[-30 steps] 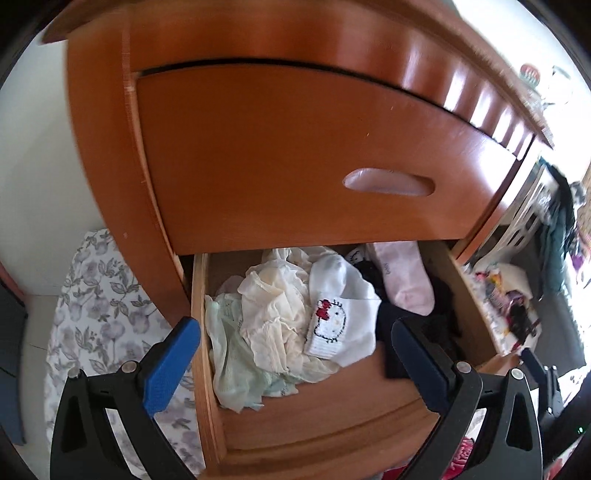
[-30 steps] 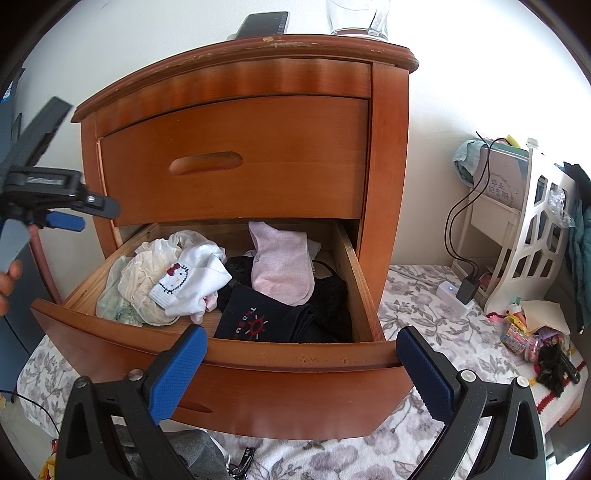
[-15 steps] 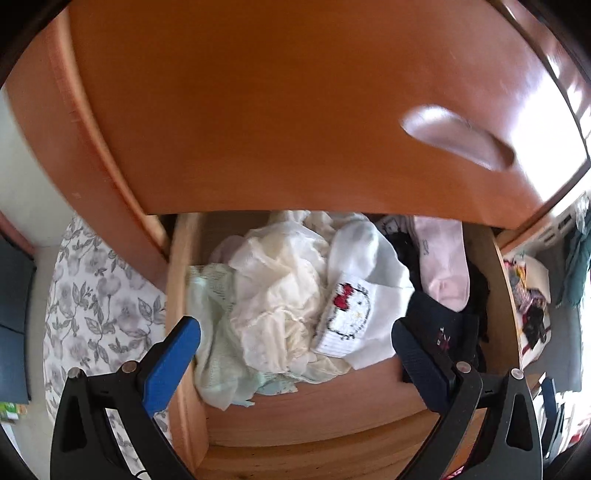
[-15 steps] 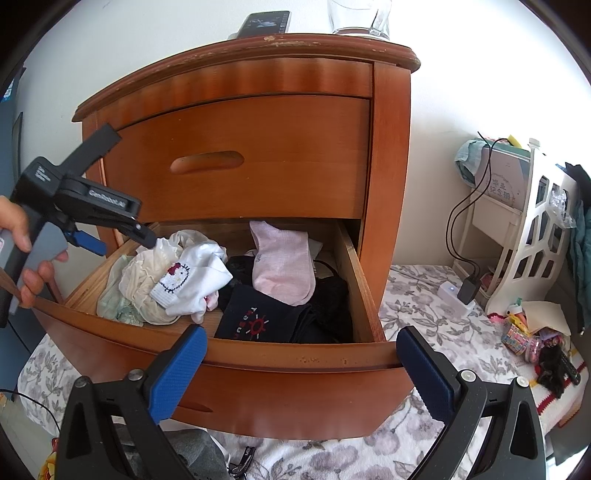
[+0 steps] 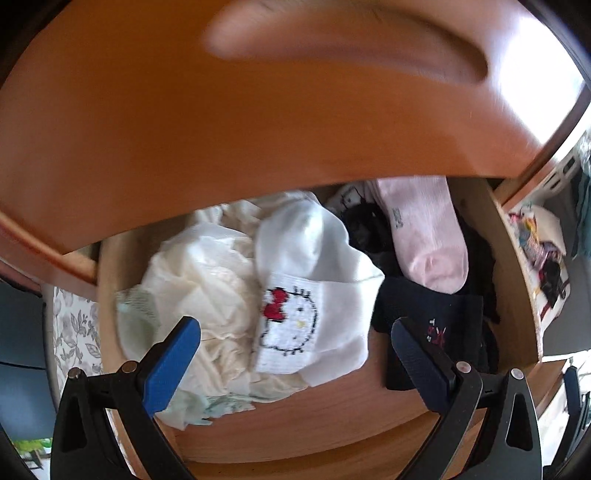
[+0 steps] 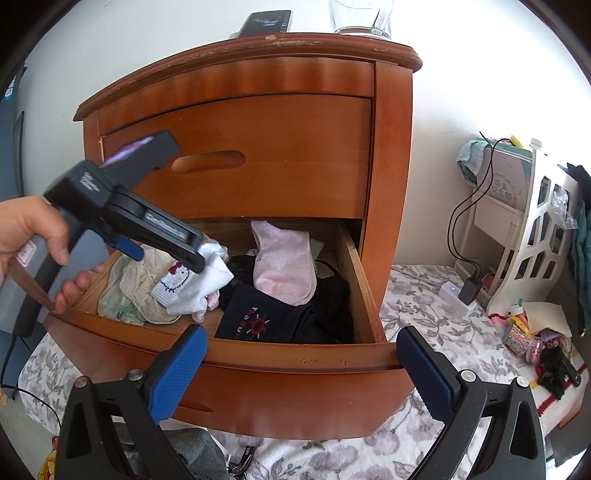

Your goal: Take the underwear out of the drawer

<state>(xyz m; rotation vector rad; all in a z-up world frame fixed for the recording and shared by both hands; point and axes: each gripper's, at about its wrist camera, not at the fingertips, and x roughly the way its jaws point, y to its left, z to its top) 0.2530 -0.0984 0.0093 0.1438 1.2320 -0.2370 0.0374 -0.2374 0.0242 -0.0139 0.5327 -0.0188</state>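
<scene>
The lower drawer [image 6: 280, 354] of the wooden nightstand [image 6: 391, 192] stands pulled out, and the clothes lie heaped inside it. At its left end sits a crumpled cream underwear piece [image 5: 207, 280], partly over a pale green garment [image 5: 133, 325]; just beside it to the right lies a white sock with a cat face and red bow [image 5: 295, 317], then dark folded items [image 6: 258, 321] and a pink sock [image 5: 428, 240] resting on them. The left gripper [image 5: 295, 350], held in a hand [image 6: 33, 236], hovers above the cream and white pile with its 2 blue-padded fingers [image 5: 173, 362] spread wide and nothing between them. The right gripper [image 6: 301, 369] hangs outside the drawer front, its fingers equally wide apart and empty. A phone [image 6: 266, 22] and a glass [image 6: 360, 16] stand on the nightstand top.
</scene>
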